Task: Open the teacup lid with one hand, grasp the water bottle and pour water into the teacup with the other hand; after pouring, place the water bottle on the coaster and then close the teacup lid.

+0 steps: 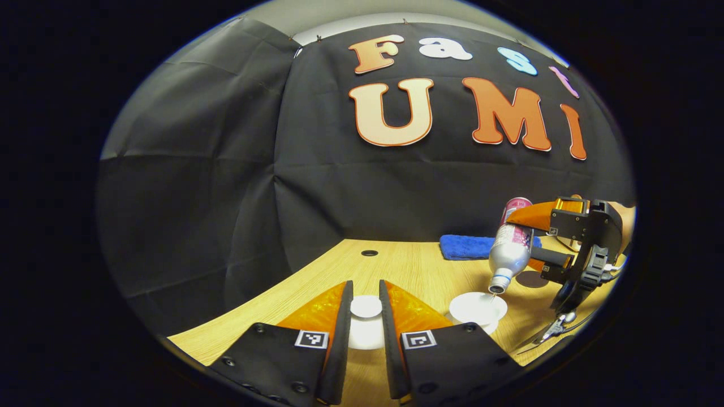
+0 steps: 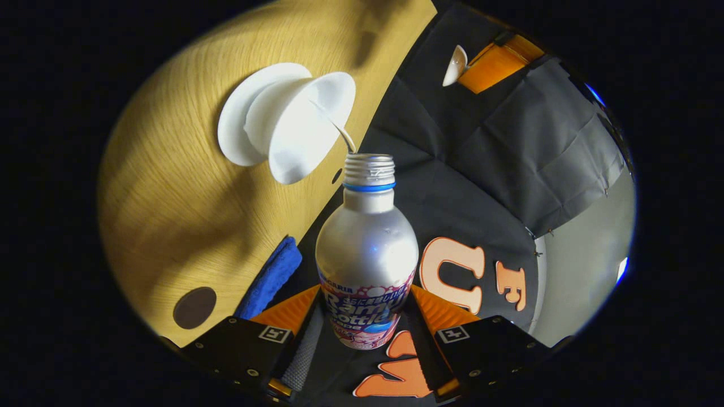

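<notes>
In the left gripper view, the left gripper sits at six o'clock, its two fingers pressed on the round knob of a smooth white lid held above the pale wood-grain table. At about four o'clock the white teacup stands open on the table. The right gripper tilts a silvery metal bottle mouth-down over it (a thin stream runs into the cup). A fluffy blue towel lies behind at three o'clock, and a dark round coaster sits just beside the bottle.

In the right gripper view, the right gripper is clamped on the bottle, both fingers against its printed label, which I leave unread. The threaded neck carries a blue ring. The teacup on its saucer lies at eleven o'clock, the coaster at eight, and the towel beside it.
</notes>
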Demonstrator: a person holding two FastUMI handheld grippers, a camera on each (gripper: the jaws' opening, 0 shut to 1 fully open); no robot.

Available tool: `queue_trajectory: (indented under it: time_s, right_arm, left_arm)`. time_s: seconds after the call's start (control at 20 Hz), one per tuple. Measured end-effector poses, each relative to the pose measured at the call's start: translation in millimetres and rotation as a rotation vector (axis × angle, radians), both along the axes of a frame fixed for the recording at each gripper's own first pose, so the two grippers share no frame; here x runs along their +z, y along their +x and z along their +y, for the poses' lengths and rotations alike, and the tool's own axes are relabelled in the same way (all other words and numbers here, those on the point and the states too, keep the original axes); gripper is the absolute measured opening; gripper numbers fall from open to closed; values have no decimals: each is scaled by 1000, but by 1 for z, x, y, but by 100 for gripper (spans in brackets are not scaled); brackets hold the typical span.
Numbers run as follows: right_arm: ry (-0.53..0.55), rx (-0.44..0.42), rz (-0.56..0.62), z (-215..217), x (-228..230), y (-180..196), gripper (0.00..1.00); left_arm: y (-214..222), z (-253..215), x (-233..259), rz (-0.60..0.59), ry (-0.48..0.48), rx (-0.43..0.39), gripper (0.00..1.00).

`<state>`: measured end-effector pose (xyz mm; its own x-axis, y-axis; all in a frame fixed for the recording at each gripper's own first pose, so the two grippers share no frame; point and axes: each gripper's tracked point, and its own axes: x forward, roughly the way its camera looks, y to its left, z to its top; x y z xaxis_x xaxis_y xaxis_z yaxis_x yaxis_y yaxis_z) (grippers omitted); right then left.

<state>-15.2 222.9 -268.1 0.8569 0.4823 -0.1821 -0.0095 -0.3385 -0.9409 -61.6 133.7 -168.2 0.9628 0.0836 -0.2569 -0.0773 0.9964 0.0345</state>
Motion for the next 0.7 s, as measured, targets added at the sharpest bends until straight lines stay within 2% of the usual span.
queue_trajectory:
  time_s: [0.25, 0.3, 0.4, 0.6, 0.7]
  right_arm:
    - [109, -62, 109, -10, -7, 2, 79]
    - [147, -79, 150, -13, -11, 1, 79]
    - [243, -117, 243, -15, -13, -2, 77]
    - [427, -206, 396, -26, -14, -6, 79]
    - [512, -244, 449, -33, -10, -9, 80]
  left_arm:
    - [2, -7, 3, -6, -12, -8, 33]
    - [2, -9, 3, -8, -15, -12, 29]
    - [4, -15, 3, -8, -19, -24, 33]
    - [9, -27, 5, -9, -28, -46, 33]
    - [12, -33, 8, -15, -22, -55, 29]
